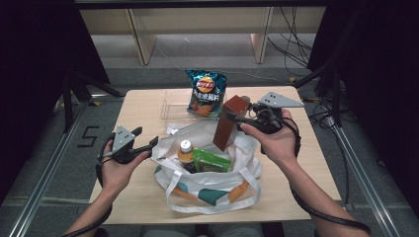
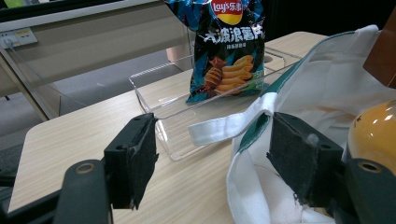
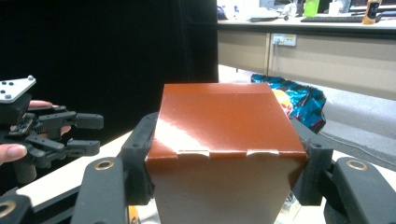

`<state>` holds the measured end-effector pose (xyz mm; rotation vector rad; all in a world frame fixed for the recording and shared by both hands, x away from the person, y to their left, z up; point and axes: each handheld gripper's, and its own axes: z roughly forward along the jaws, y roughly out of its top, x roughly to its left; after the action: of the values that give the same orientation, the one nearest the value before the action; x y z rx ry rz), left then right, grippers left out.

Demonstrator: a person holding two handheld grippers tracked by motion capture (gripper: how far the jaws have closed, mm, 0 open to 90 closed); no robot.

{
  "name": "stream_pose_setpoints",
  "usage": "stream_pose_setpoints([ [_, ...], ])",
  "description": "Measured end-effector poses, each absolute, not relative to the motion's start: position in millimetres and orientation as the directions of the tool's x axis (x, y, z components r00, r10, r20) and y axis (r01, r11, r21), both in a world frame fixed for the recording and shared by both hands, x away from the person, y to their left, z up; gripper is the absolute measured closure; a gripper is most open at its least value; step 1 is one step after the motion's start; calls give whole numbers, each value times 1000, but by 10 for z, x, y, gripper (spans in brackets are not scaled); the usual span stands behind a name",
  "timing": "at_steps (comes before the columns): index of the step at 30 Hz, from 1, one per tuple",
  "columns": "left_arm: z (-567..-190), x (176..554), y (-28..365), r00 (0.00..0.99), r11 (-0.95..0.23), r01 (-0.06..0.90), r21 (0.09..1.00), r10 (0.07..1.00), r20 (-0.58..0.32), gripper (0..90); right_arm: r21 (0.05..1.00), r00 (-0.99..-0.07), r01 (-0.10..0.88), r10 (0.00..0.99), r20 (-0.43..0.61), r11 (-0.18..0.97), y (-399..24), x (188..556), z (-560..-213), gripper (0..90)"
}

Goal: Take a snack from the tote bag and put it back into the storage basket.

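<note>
Glossy cardboard box (image 3: 224, 140) (cloth bag (image 1: 237, 168))

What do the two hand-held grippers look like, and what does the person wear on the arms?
Both the left gripper and the right gripper are black, each with a grey three-cornered plate on top, brass-coloured rings at the jaw bases and a black trailing cable. The forearms are bare; no sleeves show.

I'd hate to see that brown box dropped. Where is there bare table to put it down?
Bare wood lies on the table right of the tote bag, and at the left edge behind the left gripper. The clear tray is free left of the chips. The bag's mouth is crowded by a bottle and green pack.
</note>
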<state>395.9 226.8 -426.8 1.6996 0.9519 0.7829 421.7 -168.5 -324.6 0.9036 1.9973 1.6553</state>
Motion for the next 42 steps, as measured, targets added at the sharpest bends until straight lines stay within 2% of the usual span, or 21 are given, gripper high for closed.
stream_pose_setpoints([
  [4, -4271, 3962, 2266, 484, -192, 229, 954, 873, 59, 313, 976, -716, 199, 694, 81, 91, -1685, 4250, -3226, 390],
  [11, -4271, 3962, 2258, 483, -199, 234, 952, 873, 64, 313, 973, -700, 219, 707, 99, 80, -1668, 4270, -3154, 391],
  [12, -4271, 3962, 2257, 483, -198, 234, 952, 873, 63, 313, 979, -698, 180, 713, 62, 91, -1676, 4301, -3153, 391],
  [15, -4271, 3962, 2256, 484, -200, 234, 952, 873, 64, 313, 973, -697, 217, 710, 98, 78, -1668, 4298, -3142, 391],
  [42, -4271, 3965, 2253, 484, -197, 234, 952, 873, 62, 314, 979, -701, 199, 705, 107, 49, -1604, 4391, -2908, 392],
])
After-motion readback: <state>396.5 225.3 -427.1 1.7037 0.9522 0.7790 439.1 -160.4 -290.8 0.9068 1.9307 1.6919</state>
